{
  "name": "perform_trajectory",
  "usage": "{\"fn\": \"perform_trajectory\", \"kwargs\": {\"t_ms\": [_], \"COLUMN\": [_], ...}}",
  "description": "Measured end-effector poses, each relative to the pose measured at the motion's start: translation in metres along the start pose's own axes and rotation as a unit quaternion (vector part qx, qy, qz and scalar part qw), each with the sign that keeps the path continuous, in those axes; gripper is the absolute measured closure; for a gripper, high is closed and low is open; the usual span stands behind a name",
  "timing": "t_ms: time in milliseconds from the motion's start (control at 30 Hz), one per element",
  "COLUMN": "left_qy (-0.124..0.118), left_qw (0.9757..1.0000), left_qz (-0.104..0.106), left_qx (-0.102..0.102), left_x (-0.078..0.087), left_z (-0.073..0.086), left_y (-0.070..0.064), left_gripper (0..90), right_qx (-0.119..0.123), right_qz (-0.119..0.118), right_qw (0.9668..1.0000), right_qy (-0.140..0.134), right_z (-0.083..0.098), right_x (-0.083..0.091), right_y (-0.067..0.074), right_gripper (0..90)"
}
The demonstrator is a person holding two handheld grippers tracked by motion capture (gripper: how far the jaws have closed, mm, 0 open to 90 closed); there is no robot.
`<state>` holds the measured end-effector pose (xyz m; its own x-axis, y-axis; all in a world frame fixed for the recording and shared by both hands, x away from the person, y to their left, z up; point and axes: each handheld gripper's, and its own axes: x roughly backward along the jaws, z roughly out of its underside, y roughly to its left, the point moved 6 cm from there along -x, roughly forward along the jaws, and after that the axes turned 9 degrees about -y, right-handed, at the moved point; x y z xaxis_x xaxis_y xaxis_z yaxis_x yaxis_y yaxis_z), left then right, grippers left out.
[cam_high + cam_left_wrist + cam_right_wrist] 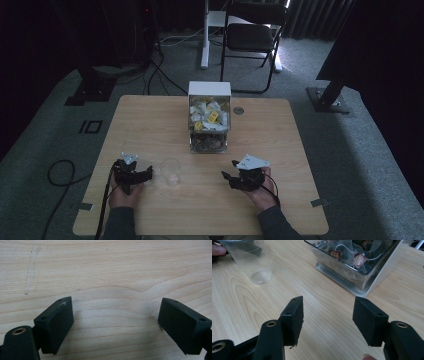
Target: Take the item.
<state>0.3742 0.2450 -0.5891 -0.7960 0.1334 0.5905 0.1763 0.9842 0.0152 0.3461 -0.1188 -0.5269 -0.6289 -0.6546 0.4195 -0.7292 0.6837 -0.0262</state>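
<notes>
A clear plastic cup (170,171) stands upright on the wooden table (145,125), just right of my left gripper (142,174). In the left gripper view that gripper (116,305) is open, its black jaws wide apart over bare wood. My right gripper (229,169) rests at the front right, angled toward the table's middle. It is open too (328,302), with nothing between the jaws. Beyond it lie the cup (252,257) at the upper left and a clear box of tea bags (357,262) at the upper right. The box (209,125) sits at the table's middle back.
A round hole (238,110) is set in the tabletop right of the box. Behind the table stand a black folding chair (252,35) and a white post (205,35). Cables (60,172) trail over the grey carpet at the left.
</notes>
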Motion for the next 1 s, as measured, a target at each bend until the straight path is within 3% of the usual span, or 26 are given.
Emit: {"fn": "perform_trajectory", "kwargs": {"t_ms": [733,1000], "left_qy": [0.000,0.000], "left_qw": [1.0000,1.0000], "left_qz": [0.000,0.000], "left_qx": [0.000,0.001], "left_x": [0.000,0.000], "left_z": [0.000,0.000], "left_y": [0.000,0.000], "left_gripper": [13.5,13.5], "right_qx": [0.000,0.010], "right_qz": [0.003,0.005], "right_qw": [0.9998,0.9996], "right_qy": [-0.020,-0.026], "right_z": [-0.020,-0.028], "right_x": [-0.030,-0.041], "right_y": [-0.012,-0.012], "right_gripper": [44.6,46.9]}}
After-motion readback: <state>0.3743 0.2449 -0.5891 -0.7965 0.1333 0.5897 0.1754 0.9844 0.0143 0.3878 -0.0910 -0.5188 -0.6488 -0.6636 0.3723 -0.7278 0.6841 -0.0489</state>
